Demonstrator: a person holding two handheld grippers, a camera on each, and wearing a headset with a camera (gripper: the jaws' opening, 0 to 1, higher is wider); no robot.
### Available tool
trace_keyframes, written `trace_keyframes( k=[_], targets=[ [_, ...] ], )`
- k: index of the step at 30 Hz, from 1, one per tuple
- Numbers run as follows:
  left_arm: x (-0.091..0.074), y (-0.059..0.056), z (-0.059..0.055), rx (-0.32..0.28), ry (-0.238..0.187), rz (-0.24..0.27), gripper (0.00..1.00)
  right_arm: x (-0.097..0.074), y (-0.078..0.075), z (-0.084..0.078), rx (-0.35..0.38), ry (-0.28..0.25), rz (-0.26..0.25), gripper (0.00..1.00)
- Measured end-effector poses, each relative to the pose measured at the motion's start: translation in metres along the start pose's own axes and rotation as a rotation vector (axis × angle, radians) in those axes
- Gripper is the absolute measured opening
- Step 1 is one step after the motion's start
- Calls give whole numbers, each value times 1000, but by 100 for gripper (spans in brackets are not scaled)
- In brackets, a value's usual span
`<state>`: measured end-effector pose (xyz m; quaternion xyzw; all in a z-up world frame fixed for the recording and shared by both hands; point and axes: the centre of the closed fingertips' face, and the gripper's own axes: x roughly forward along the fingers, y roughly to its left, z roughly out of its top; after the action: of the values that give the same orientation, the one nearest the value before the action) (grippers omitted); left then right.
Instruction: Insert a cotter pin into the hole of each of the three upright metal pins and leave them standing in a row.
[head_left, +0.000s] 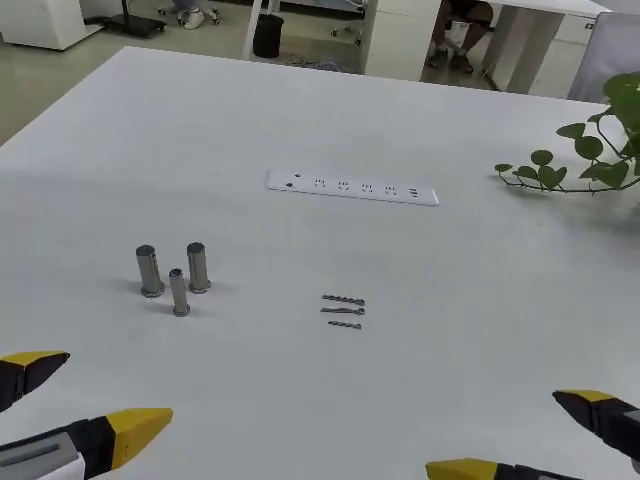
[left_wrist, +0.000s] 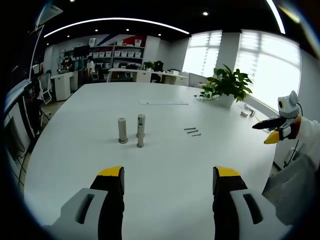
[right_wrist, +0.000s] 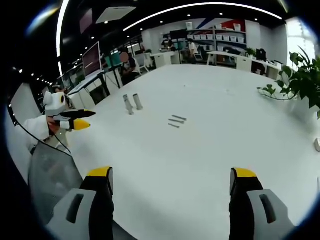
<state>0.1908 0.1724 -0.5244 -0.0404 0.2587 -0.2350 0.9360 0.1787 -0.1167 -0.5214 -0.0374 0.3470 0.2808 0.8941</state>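
Observation:
Three upright metal pins (head_left: 176, 275) stand clustered on the white table at the left; I also see the pins (left_wrist: 131, 131) in the left gripper view and the pins (right_wrist: 132, 103) far off in the right gripper view. Three cotter pins (head_left: 343, 311) lie side by side near the middle, seen as cotter pins (left_wrist: 192, 131) and cotter pins (right_wrist: 176, 121) from the grippers. My left gripper (head_left: 85, 395) is open at the near left edge, well short of the metal pins. My right gripper (head_left: 530, 435) is open at the near right edge, empty.
A white power strip (head_left: 352, 187) lies across the table beyond the cotter pins. A leafy plant (head_left: 585, 160) trails over the far right edge. Chairs, desks and people are beyond the table's far side.

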Motion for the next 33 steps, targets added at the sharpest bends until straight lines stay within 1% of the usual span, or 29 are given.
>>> trace_keyframes(
  k=[4, 8, 10, 13, 18, 21, 23, 25, 27, 33],
  targets=[
    [2, 4, 3, 5, -3, 1, 70, 0, 3, 0, -5, 3, 4, 95],
    [6, 7, 10, 5, -17, 0, 66, 0, 5, 0, -5, 2, 7, 95],
    [8, 8, 12, 15, -20, -2, 65, 0, 5, 0, -7, 3, 7, 95],
    [12, 10, 15, 13, -22, -2, 64, -1, 5, -1, -8, 5, 4, 95],
    [19, 14, 20, 6, -33, -1, 59, -2, 5, -2, -6, 6, 0, 95],
    [23, 16, 22, 3, -41, 4, 54, -2, 6, -4, -8, 12, 1, 94],
    [26, 18, 24, 3, -45, 8, 53, -3, 6, -4, -5, 11, 0, 94],
    [30, 17, 25, 10, -42, -3, 52, -3, 6, -4, -4, 11, -1, 94],
    [33, 17, 26, 20, -41, -7, 49, -3, 6, -4, -6, 15, -1, 94],
    [45, 23, 30, 38, -41, -4, 42, -3, 8, -5, -7, 18, 7, 93]
  ],
)
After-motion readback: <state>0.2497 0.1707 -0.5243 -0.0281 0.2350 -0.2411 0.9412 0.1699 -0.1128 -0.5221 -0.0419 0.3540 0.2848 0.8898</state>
